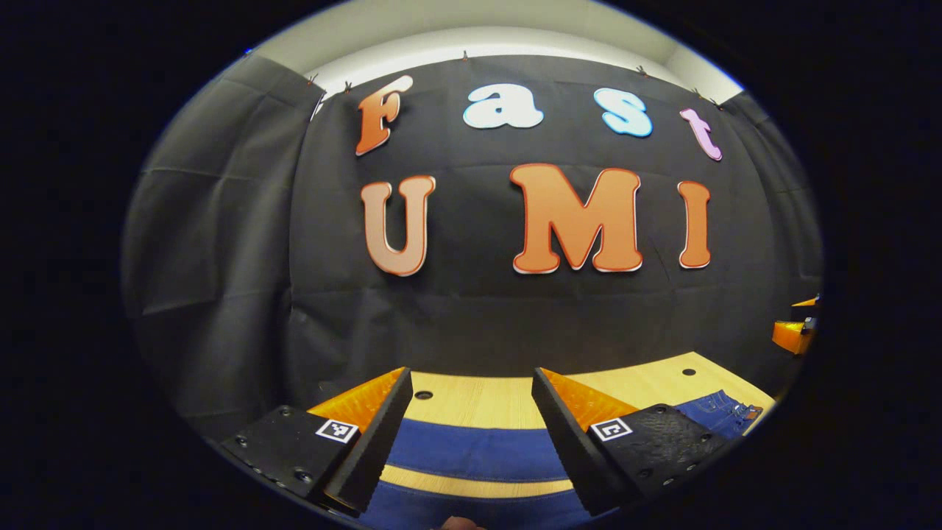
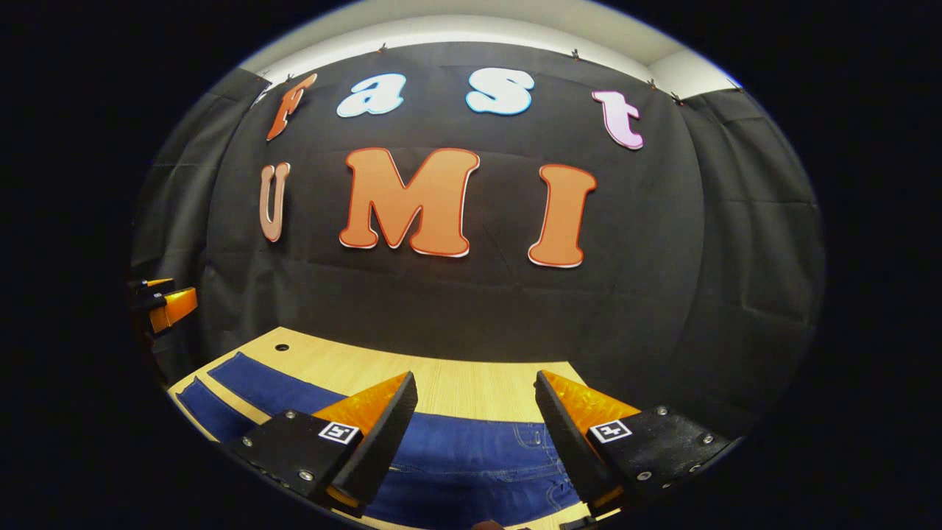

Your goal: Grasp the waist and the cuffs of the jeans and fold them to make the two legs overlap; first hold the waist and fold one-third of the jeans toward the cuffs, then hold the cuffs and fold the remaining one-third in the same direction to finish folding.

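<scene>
Lying flat along the bottom of both views is one pair of blue jeans [image 2: 471, 460], its two legs [image 1: 471, 453] apart with a table strip between. Two grippers, left gripper [image 1: 471, 412] and right gripper [image 2: 475, 412], hover with fingers spread, gripping nothing. Pale wooden table [image 1: 478, 401] meets black cloth wall [image 1: 478, 309].

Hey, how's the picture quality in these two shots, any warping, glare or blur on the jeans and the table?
Left gripper view: strong fisheye bowing, the table edge curves; jeans sharp, evenly lit, no glare; open left claw crisp. Right gripper view: same bowing; jeans stitching readable, light wood table free of hotspots; open right claw in focus; edges darken.
</scene>
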Motion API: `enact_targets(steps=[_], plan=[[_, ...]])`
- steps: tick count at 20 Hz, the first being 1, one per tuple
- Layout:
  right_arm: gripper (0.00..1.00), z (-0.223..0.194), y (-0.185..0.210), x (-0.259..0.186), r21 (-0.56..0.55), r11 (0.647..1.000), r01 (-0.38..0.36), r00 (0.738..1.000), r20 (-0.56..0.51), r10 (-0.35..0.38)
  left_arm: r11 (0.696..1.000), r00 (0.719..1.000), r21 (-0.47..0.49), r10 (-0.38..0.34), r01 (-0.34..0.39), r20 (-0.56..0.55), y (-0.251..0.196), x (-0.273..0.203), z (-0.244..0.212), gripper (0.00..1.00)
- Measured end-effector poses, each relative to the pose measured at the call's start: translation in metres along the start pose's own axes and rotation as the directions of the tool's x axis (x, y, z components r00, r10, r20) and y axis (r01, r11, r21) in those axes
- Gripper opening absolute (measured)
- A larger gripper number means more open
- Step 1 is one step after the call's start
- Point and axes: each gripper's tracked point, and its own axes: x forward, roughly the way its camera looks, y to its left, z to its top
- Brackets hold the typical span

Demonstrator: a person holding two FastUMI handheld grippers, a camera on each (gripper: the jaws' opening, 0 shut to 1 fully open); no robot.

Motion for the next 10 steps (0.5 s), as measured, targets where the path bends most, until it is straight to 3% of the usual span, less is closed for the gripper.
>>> enact_targets(steps=[4,7,10], plan=[[0.98,-0.041,-0.023,-0.003,0.105,0.994,0.037,0.987,-0.157,-0.021,0.997,0.986,-0.081,-0.006,-0.008,-0.165,0.037,-0.001,-0.053,0.99],[0.98,-0.068,-0.046,-0.004,0.121,0.989,0.089,0.967,-0.25,-0.056,0.99,0.963,-0.135,0.001,-0.039,-0.268,0.064,-0.006,-0.087,0.98],[0.98,-0.099,-0.056,-0.003,0.18,0.978,0.106,0.939,-0.343,-0.038,0.976,0.937,-0.2,0.014,-0.089,-0.349,0.092,-0.007,-0.116,0.98]])
